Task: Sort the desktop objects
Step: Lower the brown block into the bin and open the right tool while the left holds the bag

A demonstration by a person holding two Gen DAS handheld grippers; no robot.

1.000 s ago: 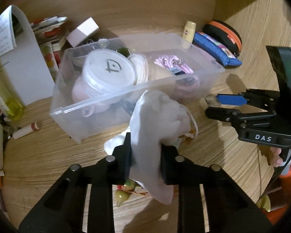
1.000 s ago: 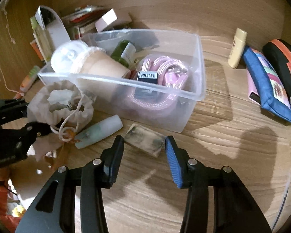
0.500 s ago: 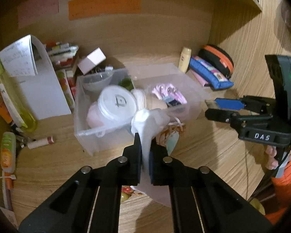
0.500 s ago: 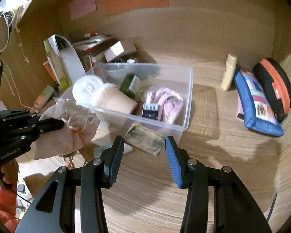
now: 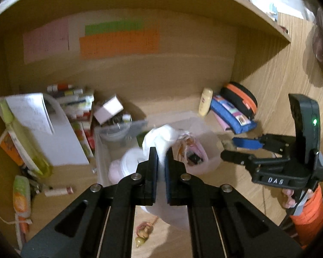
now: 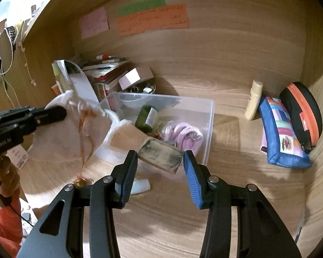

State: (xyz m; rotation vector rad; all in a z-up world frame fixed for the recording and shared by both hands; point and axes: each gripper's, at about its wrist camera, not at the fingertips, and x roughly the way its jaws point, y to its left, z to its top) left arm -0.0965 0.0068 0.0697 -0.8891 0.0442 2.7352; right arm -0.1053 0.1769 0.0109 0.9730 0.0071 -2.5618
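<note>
While it hangs above the desk, the white drawstring pouch (image 5: 161,137) is pinched between the pressed-together jaws of my left gripper (image 5: 160,161); its cloth bulges out past the fingertips and droops below them, and its orange cord with a tassel (image 6: 83,180) trails down toward the wood. From the right wrist view the same pouch (image 6: 60,142) sits at the left, in front of the near left corner of the clear plastic bin (image 6: 210,129). My right gripper (image 6: 160,159) clamps a worn, smudged block (image 6: 160,157) across its ends, one end against the black pad, the other against the blue pad, and holds it off the desk just in front of the bin's near wall. Inside the bin lie a white-lidded cup (image 5: 129,161), a dark green bottle (image 6: 146,118) and a coil of pink cable (image 6: 183,133). A pale tube (image 6: 141,186) lies on the desk (image 6: 236,204) below the block. To the right of the bin, a cream bottle (image 6: 253,99) stands near the back wall, just beside a blue patterned pouch (image 6: 280,133) and a black case with an orange zip (image 6: 301,111). Behind the bin to the left are a stack of books (image 6: 105,68) and a small pink-and-white box (image 6: 133,77). Pink, green and orange notes (image 6: 152,19) are stuck on the back panel. My fingers (image 5: 288,197) and an orange sleeve (image 5: 310,212) show under the right gripper's handle.
</note>
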